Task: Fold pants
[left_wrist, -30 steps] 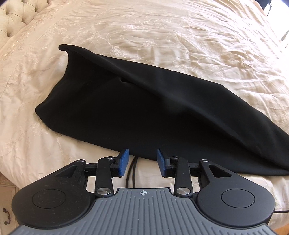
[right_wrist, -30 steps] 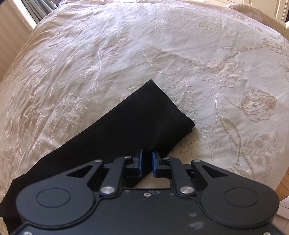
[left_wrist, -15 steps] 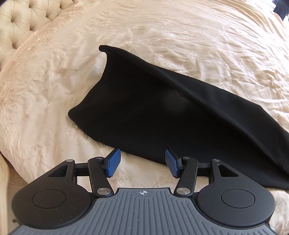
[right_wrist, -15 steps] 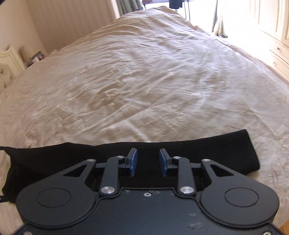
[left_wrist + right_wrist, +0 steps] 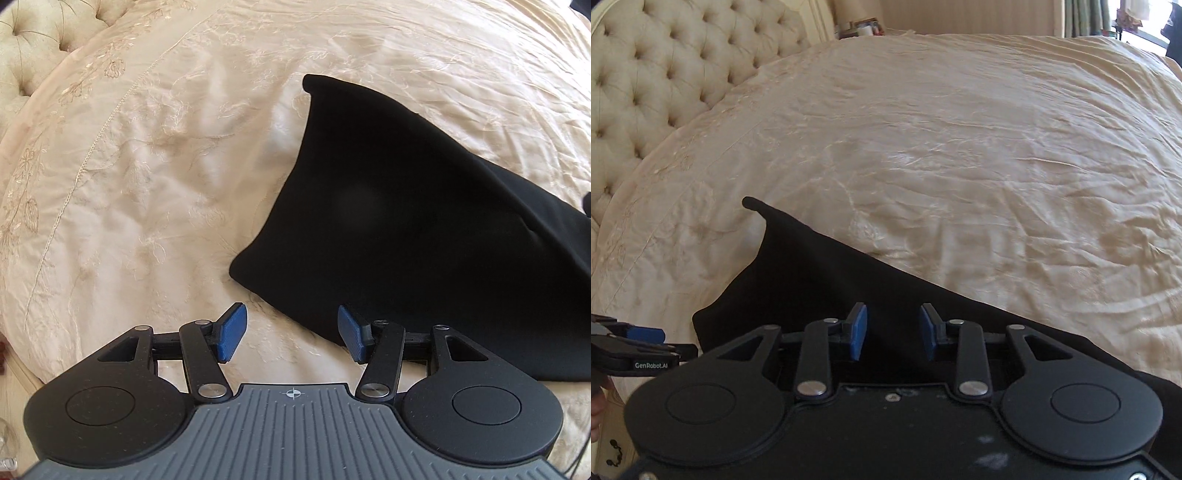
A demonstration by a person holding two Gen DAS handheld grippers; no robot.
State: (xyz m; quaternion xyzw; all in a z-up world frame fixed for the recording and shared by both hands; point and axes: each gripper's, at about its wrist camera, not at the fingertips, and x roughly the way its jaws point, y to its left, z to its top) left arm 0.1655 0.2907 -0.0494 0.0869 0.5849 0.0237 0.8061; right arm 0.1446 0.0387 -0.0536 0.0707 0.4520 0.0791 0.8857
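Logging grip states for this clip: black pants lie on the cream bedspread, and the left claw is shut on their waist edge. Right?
Not quite. The left claw is open and holds nothing, as the left wrist view shows. The black pants do lie on the cream bedspread.

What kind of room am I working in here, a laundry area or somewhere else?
Most likely a bedroom. The black pants lie on a wide bed with a cream embroidered bedspread, and a tufted, buttoned headboard stands at its end. Curtains hang at the far side.
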